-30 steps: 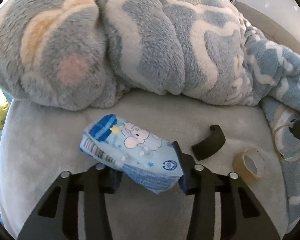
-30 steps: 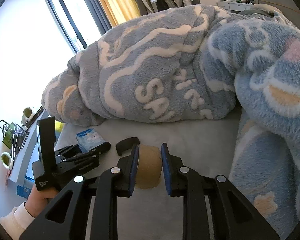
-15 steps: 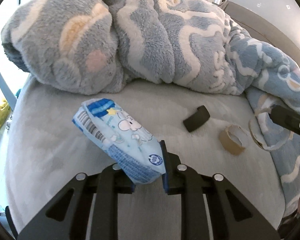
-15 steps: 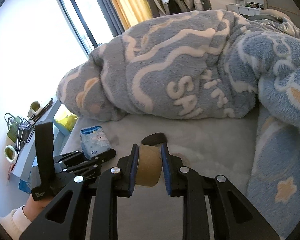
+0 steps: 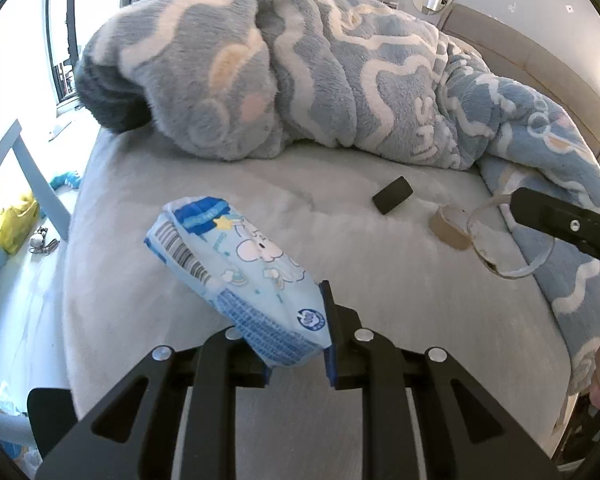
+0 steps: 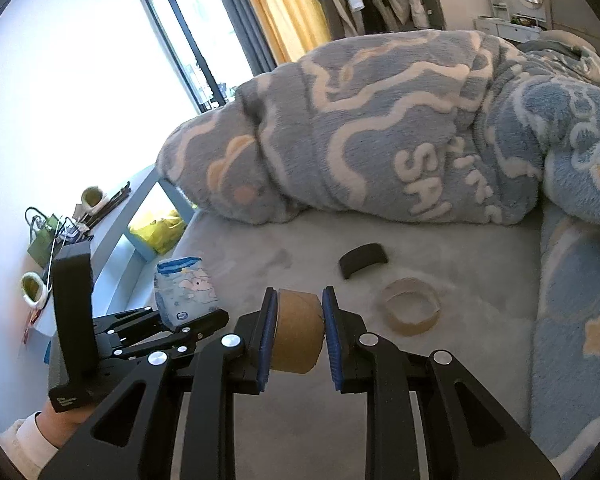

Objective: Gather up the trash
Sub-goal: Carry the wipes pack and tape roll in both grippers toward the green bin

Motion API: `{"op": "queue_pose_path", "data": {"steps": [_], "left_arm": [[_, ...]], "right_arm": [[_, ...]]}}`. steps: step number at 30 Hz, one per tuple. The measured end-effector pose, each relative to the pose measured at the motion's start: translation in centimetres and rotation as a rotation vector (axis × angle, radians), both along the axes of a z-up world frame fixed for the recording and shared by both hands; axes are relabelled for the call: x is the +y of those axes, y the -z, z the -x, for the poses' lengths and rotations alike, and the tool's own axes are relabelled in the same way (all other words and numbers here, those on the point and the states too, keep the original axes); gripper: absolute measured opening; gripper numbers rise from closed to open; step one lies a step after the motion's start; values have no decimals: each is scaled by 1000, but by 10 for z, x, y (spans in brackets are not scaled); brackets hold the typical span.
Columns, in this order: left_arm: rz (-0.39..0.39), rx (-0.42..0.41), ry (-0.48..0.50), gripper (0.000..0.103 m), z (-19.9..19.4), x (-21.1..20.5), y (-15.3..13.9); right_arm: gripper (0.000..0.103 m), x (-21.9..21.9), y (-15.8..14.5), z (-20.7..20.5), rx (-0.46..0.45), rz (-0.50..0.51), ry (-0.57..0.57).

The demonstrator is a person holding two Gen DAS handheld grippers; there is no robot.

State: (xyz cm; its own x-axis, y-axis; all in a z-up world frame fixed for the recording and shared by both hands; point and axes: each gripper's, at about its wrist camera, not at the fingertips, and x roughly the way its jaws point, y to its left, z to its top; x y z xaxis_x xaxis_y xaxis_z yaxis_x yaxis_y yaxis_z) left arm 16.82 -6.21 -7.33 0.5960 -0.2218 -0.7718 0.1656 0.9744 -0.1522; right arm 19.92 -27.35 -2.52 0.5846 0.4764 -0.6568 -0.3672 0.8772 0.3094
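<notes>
My left gripper [image 5: 296,336] is shut on a blue tissue pack [image 5: 236,272] with cartoon print and holds it above the grey bed [image 5: 260,200]; the pack also shows in the right wrist view [image 6: 186,294]. My right gripper [image 6: 299,338] is shut on a brown cardboard tape roll [image 6: 296,330], lifted off the bed. A second cardboard ring [image 6: 411,311] lies on the bed, also visible in the left wrist view [image 5: 450,228]. A small black curved piece [image 6: 363,259] lies beyond it and shows in the left wrist view [image 5: 393,195].
A bunched blue fleece blanket [image 5: 340,80] covers the far and right side of the bed. A shelf with a yellow bag [image 6: 162,230] and clutter stands left of the bed. A window and curtains [image 6: 284,4] are behind.
My left gripper closed on the tissue pack and lifted it off the bed. My right gripper rose and pulled back with its roll; the second ring now shows on the bed.
</notes>
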Motion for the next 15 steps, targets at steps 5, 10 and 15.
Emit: {"op": "queue_pose_path", "data": {"steps": [5, 10, 15], "left_arm": [[19, -6, -27, 21, 25, 19, -7], [17, -14, -52, 21, 48, 38, -13], [12, -27, -79, 21, 69, 57, -20]], "right_arm": [[23, 15, 2, 15, -1, 5, -28], [23, 35, 4, 31, -4, 11, -60], [23, 56, 5, 44, -7, 13, -94]]}}
